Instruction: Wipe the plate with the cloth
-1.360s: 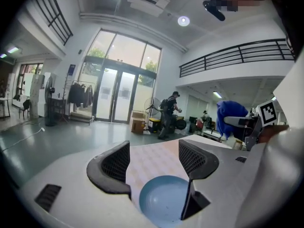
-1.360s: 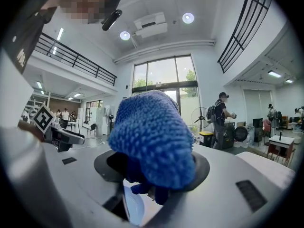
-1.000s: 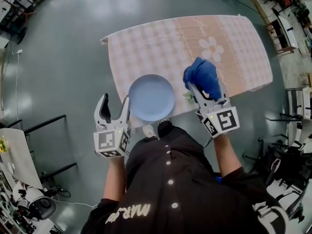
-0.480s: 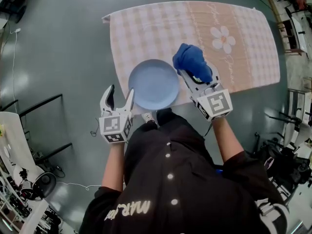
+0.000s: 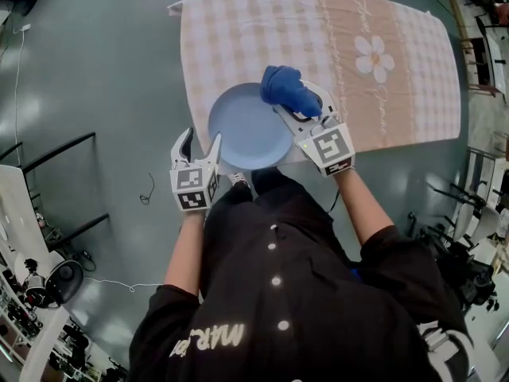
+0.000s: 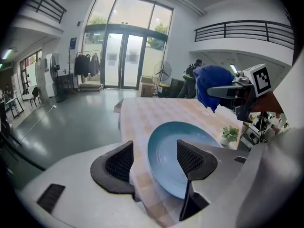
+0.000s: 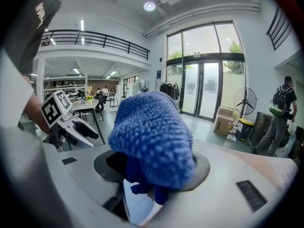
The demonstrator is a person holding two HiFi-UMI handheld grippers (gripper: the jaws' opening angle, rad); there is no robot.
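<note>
A light blue plate [image 5: 242, 127] lies near the front edge of the table, which is covered by a pink checked tablecloth [image 5: 238, 38]. My right gripper [image 5: 291, 102] is shut on a bunched blue cloth [image 5: 285, 87] that hangs over the plate's far right rim. In the right gripper view the cloth [image 7: 152, 137] hides the jaws. My left gripper [image 5: 200, 138] is open at the plate's near left side. Its jaws have just been closing a little. In the left gripper view the plate's rim [image 6: 159, 167] and the table edge lie between the pads, which do not press on them.
A small potted plant [image 6: 230, 134] stands on the table just right of the plate. The tablecloth carries a white flower print [image 5: 374, 56]. A dark metal frame [image 5: 60, 169] stands on the grey floor to the left. The person's shoes [image 5: 238, 180] are at the table's front edge.
Both grippers have come down and in towards the plate. The cloth has moved left, from beside the plate to over its rim. The left gripper's jaws now straddle the near rim.
</note>
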